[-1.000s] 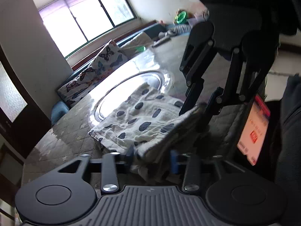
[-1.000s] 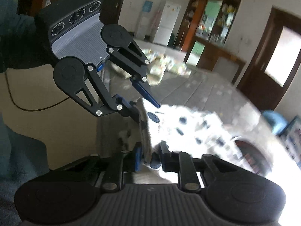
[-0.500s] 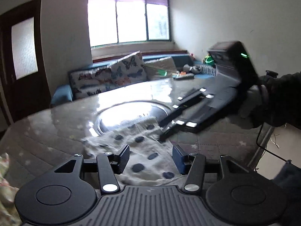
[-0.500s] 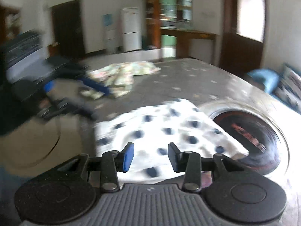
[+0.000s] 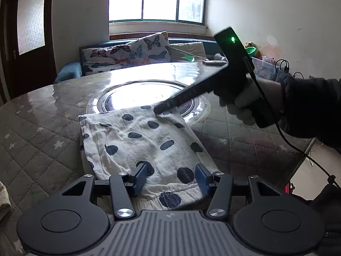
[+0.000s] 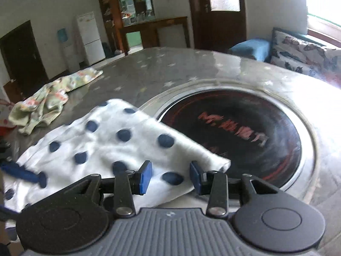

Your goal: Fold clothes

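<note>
Left wrist view: the left claw (image 5: 170,177) hovers with fingers apart over the near edge of the spotted cloth (image 5: 140,145), which lies folded flat on the quilted worktop (image 5: 38,132) beside the round glass inset (image 5: 149,98). Across it, the right claw (image 6: 169,176) is likewise apart, gripping nothing. A floral garment (image 6: 53,96) lies further off.
</note>
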A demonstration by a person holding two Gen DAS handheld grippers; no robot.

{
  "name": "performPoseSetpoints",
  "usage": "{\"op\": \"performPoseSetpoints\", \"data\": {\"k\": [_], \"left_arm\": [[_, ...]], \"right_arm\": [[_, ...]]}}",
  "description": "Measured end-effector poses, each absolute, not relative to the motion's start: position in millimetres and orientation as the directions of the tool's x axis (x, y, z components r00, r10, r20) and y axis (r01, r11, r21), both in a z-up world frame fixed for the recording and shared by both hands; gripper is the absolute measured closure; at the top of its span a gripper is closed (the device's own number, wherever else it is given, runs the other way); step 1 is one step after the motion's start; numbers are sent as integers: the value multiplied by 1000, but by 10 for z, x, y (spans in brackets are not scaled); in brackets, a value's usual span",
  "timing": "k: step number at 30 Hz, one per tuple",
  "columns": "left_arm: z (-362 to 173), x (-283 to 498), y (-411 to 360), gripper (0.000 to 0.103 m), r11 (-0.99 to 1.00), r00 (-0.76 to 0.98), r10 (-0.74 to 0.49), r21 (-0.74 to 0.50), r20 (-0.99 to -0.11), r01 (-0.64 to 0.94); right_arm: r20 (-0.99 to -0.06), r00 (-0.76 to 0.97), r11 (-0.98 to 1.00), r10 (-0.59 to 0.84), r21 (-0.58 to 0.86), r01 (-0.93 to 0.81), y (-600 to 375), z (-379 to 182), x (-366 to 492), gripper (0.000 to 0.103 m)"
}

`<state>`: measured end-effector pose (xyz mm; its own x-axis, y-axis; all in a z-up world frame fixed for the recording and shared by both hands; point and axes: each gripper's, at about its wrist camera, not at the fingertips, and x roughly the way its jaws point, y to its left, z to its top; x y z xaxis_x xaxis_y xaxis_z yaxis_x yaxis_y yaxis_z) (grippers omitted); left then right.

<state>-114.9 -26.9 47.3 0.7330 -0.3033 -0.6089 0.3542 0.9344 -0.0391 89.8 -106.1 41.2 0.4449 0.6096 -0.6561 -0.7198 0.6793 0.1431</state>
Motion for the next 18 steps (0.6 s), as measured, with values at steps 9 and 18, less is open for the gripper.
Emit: {"op": "performPoseSetpoints", "data": {"k": [9, 18], "left_arm": [[474, -1218, -264, 41, 945, 750, -292, -60, -593, 321], [451, -1256, -182, 40, 952, 757, -298, -116, -582, 285]], "right_arm": [[-627, 409, 612, 663, 140, -778, -655, 607, 853, 63], [-638, 303, 466, 708, 99, -879, 140, 498, 755, 62]]}}
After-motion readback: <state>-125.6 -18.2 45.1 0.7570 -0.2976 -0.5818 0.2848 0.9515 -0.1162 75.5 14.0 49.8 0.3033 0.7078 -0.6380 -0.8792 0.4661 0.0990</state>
